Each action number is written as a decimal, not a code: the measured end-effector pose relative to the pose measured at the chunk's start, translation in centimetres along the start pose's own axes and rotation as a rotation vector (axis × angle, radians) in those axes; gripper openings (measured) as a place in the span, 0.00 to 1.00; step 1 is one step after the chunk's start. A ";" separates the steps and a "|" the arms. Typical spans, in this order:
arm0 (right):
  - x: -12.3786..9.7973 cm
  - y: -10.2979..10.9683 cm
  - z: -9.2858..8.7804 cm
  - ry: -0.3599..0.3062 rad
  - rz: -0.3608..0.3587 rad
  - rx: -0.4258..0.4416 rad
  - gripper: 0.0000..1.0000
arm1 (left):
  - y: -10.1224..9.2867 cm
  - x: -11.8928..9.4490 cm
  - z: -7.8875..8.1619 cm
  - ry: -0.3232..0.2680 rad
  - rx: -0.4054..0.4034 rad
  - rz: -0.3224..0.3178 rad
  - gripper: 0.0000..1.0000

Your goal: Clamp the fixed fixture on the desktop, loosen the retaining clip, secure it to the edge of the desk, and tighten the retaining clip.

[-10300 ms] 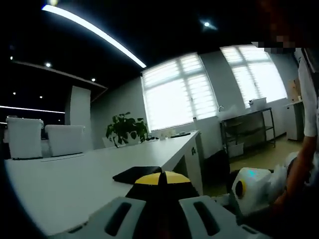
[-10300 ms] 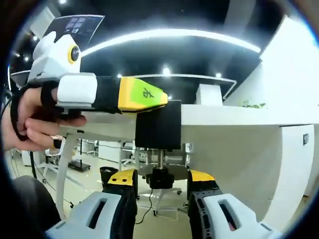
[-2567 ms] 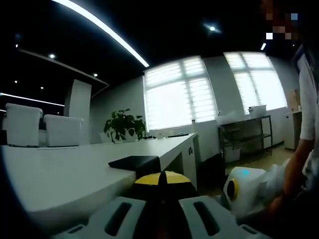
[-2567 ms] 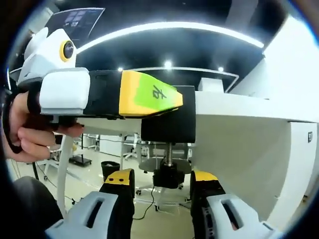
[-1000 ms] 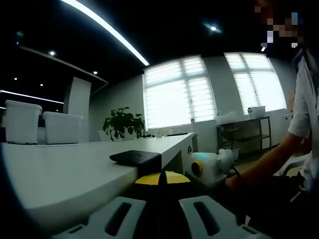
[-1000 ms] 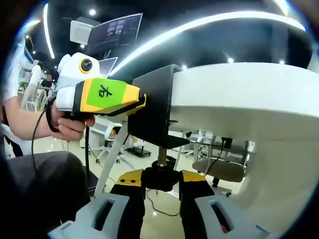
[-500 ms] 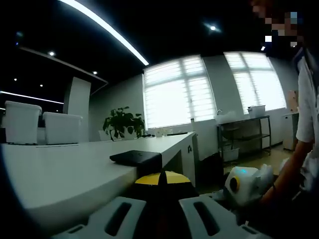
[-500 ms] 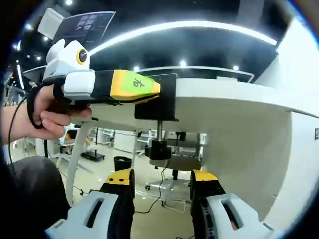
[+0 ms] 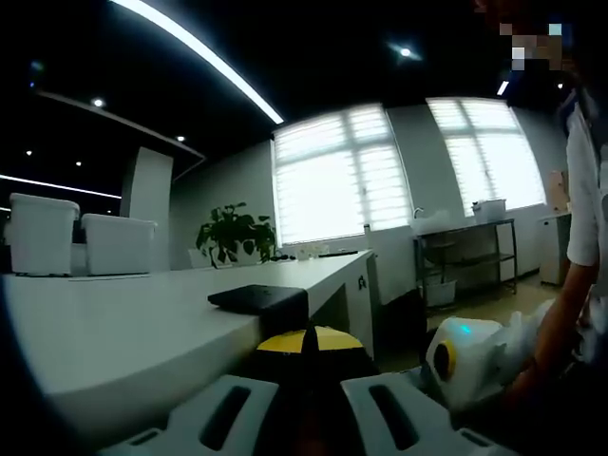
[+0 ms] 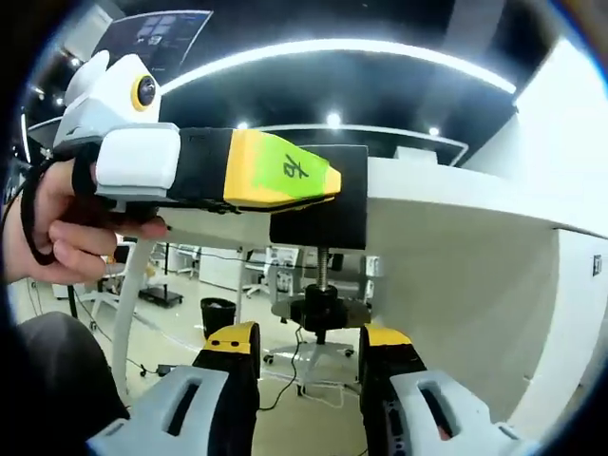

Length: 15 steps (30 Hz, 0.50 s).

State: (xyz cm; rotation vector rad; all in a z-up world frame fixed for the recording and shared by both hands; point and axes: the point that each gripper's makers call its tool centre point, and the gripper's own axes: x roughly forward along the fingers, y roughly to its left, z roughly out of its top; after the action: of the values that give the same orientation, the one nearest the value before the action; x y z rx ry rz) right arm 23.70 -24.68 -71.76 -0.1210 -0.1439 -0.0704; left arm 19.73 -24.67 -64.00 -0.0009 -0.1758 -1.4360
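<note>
A black clamp fixture (image 10: 328,214) sits over the edge of the white desk (image 10: 456,204), with its threaded screw (image 10: 323,271) and black knob (image 10: 323,316) hanging below. In the left gripper view its top plate (image 9: 258,297) lies flat on the desk (image 9: 114,323). My left gripper (image 9: 309,342) is shut on the fixture; in the right gripper view the left gripper (image 10: 318,185) comes in from the left, its yellow-green tips on the black plate. My right gripper (image 10: 309,356) is open below the desk, one jaw on each side of the knob.
A person's hand (image 10: 66,228) holds the left gripper. The right gripper's white body (image 9: 465,356) hangs beside the desk edge. A desk leg (image 10: 128,304), a bin (image 10: 217,313) and chair bases stand under the desk. White chairs (image 9: 43,256), a plant (image 9: 237,242) and a shelf rack (image 9: 470,252) stand farther off.
A second ago my right gripper was shut on the knob and rolled; it then opened and backed off, and now flanks the knob again. The left gripper has held still on the fixture.
</note>
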 end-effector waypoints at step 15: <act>0.8 -0.9 -0.7 0.042 0.021 0.011 0.04 | 0.0 0.1 -0.1 0.007 0.015 -0.005 0.03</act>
State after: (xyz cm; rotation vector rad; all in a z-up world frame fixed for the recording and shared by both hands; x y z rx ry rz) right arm 24.54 -25.73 -72.24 -0.1099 -0.1007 -0.0515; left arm 19.76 -24.83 -64.12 0.0169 -0.1816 -1.4394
